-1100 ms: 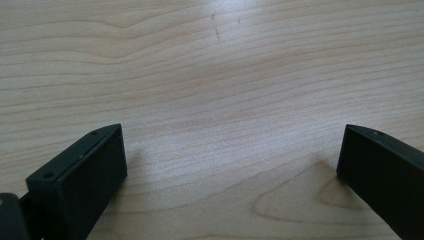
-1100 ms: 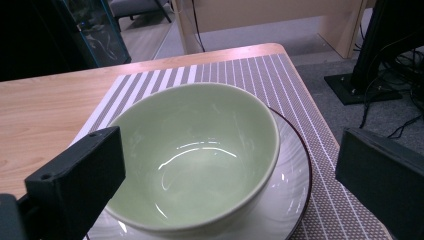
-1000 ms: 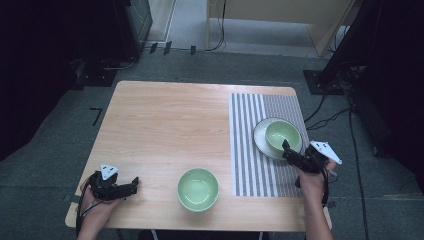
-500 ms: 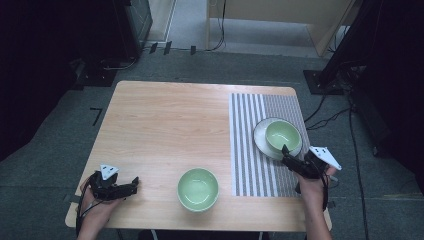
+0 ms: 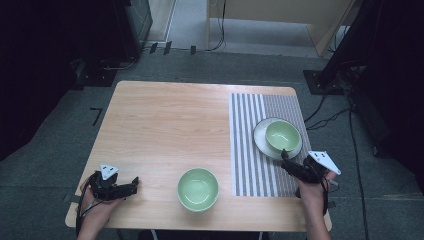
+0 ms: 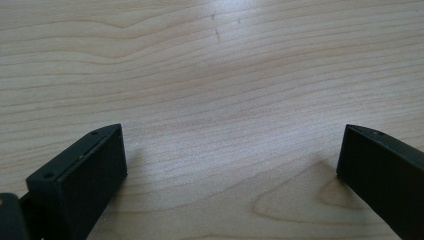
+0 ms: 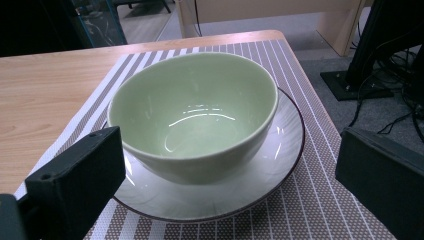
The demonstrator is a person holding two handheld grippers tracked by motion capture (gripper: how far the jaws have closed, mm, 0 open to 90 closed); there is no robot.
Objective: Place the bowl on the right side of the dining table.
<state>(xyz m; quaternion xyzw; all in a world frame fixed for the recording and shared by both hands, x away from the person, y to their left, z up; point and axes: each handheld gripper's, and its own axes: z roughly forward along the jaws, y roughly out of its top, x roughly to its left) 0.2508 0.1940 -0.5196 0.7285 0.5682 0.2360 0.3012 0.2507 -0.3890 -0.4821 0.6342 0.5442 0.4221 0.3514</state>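
Observation:
A pale green bowl [image 5: 283, 134] stands in a white plate [image 5: 260, 141] on the striped placemat [image 5: 247, 150] at the right. My right gripper [image 5: 285, 161] is open just short of the plate's near rim. In the right gripper view the bowl [image 7: 195, 112] and the plate [image 7: 282, 150] sit between and beyond the wide-apart jaws of that gripper [image 7: 230, 150], untouched. A second green bowl [image 5: 198, 188] rests empty on bare wood near the front edge. My left gripper [image 5: 132, 185] lies at the front left, and it [image 6: 232, 150] is open over bare wood.
The wooden table [image 5: 165, 125] has bare room across its left and far parts. Beyond the right edge, cables and a black stand base [image 5: 322, 80] lie on the floor. The placemat [image 7: 320, 100] reaches close to the table's right edge.
My right gripper has drawn back a little toward the near edge, away from the bowl and plate. The left gripper and both bowls have not moved.

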